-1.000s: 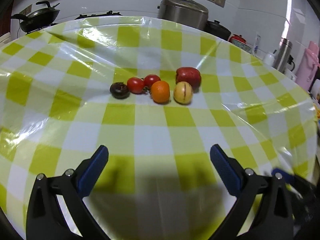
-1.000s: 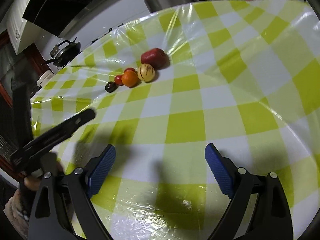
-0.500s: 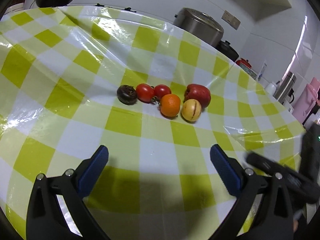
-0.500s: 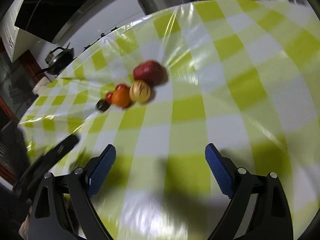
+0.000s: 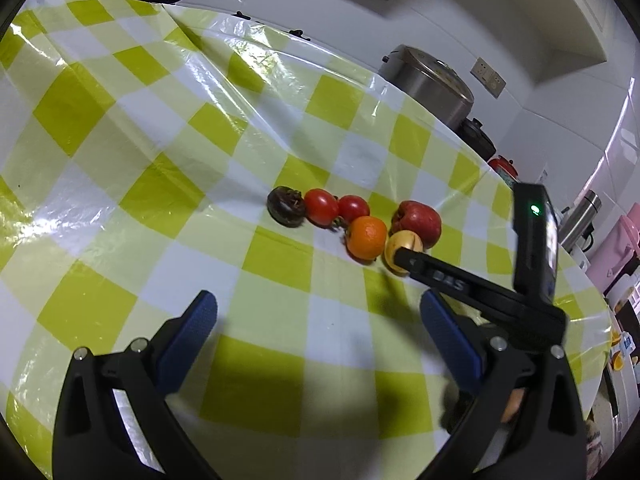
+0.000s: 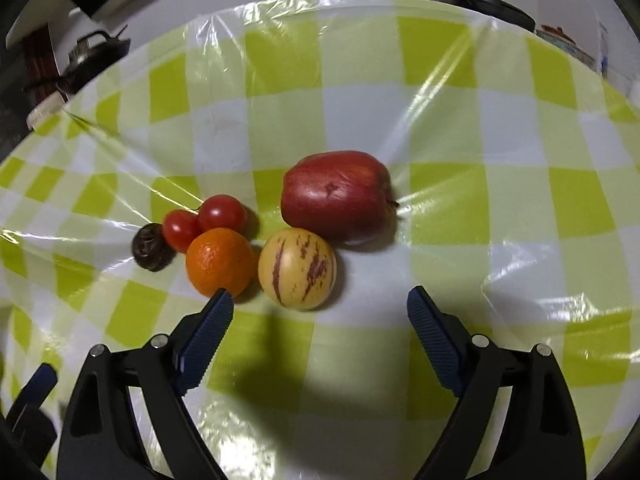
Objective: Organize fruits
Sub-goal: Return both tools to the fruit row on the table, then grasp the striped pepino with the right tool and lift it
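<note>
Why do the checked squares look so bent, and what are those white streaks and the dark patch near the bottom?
Both wrist views: the fisheye lens bends the yellow-and-white checked tablecloth. Right wrist view: white streaks are light glaring off its clear plastic cover; the dark patch is shadow under the open right gripper, near the striped yellow melon. Left wrist view: similar shadow lies beneath the left gripper.

Indoor light is falling from above and behind, throwing broad dark shadows onto the table (image 6: 520, 208) just ahead of the fingers (image 6: 208, 332). The plastic cover is glaring in white streaks. Fisheye bending is curving the checks and darkening the corners. The tomatoes (image 6: 208, 216) are looking slightly soft.
</note>
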`<state>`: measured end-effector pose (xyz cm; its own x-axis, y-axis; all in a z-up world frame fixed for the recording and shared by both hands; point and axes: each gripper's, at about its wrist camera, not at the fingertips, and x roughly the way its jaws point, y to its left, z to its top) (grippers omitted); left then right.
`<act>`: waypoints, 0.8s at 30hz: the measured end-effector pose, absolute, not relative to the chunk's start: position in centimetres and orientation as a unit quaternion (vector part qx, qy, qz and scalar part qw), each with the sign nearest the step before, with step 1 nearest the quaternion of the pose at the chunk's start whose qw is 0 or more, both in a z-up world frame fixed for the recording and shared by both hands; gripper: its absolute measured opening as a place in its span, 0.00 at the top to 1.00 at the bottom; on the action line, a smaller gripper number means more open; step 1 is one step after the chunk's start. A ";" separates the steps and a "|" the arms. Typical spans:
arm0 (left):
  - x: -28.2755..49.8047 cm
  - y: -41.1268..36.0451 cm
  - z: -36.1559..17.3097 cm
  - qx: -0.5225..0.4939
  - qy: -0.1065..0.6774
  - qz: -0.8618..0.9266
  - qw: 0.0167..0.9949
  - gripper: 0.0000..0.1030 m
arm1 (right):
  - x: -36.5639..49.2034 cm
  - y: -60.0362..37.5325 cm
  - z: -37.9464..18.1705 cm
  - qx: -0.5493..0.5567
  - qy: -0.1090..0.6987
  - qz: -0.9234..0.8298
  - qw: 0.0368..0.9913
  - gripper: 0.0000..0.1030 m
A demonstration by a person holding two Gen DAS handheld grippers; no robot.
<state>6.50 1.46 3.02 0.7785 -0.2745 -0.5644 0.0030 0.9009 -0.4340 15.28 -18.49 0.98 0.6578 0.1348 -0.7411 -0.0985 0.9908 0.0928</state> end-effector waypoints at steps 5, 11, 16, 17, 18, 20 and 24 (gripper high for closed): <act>6.4 1.8 3.0 -0.222 0.321 -0.073 0.918 0.01 | 17.3 -17.5 0.3 -0.006 0.431 0.037 0.901 0.17; 6.3 1.7 3.0 -0.219 0.323 -0.074 0.918 0.01 | 18.8 -18.2 -0.2 0.007 0.451 0.027 0.892 0.18; 6.4 1.7 3.0 -0.221 0.322 -0.073 0.918 0.01 | 19.4 -18.7 -0.4 0.020 0.454 0.035 0.890 0.18; 6.3 1.8 3.0 -0.222 0.322 -0.073 0.917 0.01 | 19.5 -18.8 -0.4 0.021 0.454 0.035 0.890 0.18; 6.3 1.7 3.0 -0.222 0.322 -0.073 0.917 0.01 | 19.8 -19.3 -0.4 0.020 0.453 0.035 0.891 0.18; 6.4 1.7 3.0 -0.220 0.323 -0.074 0.918 0.01 | 20.0 -19.2 -0.3 0.019 0.452 0.040 0.891 0.19; 6.4 1.5 3.0 -0.216 0.323 -0.074 0.918 0.01 | 20.1 -19.4 -0.4 0.031 0.458 0.064 0.886 0.31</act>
<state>6.40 1.53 3.01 0.7802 -0.2759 -0.5615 -0.0036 0.8955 -0.4450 20.08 -19.36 -0.41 0.5730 0.1414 -0.8073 -0.0847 0.9900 0.1132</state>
